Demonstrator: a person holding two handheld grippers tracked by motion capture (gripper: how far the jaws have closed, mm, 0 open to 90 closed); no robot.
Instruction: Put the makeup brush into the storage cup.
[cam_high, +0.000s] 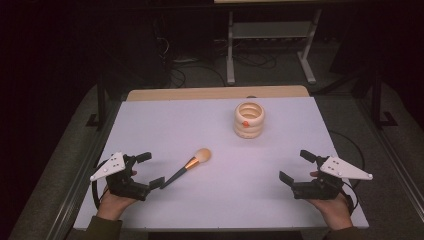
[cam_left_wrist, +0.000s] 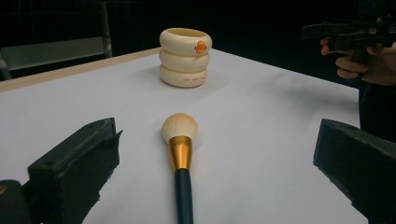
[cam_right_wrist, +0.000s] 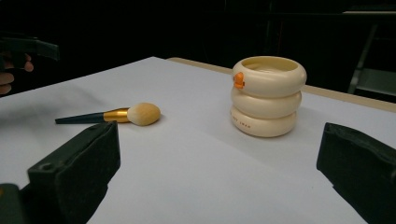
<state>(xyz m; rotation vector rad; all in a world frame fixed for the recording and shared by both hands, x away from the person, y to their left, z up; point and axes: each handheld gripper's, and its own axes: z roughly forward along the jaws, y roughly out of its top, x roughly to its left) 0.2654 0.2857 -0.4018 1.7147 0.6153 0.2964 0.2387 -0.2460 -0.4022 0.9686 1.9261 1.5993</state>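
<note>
Both grippers wait spread at the near edge, a makeup brush lying between them and a ringed cup.

The left gripper and right gripper rest low on the white table, jaws wide apart and gripping nothing. The makeup brush lies flat left of centre, dark handle tip just beside the left gripper, bristle head pointing far-right toward the cream ringed cup. In the left gripper view the handle's end is cut off at the bottom edge.

Both grippers, left gripper and right gripper, are black with blocky jaws, each topped by a grey triangular plate dotted with holes, black cables trailing; olive sleeves at the wrists.
</note>
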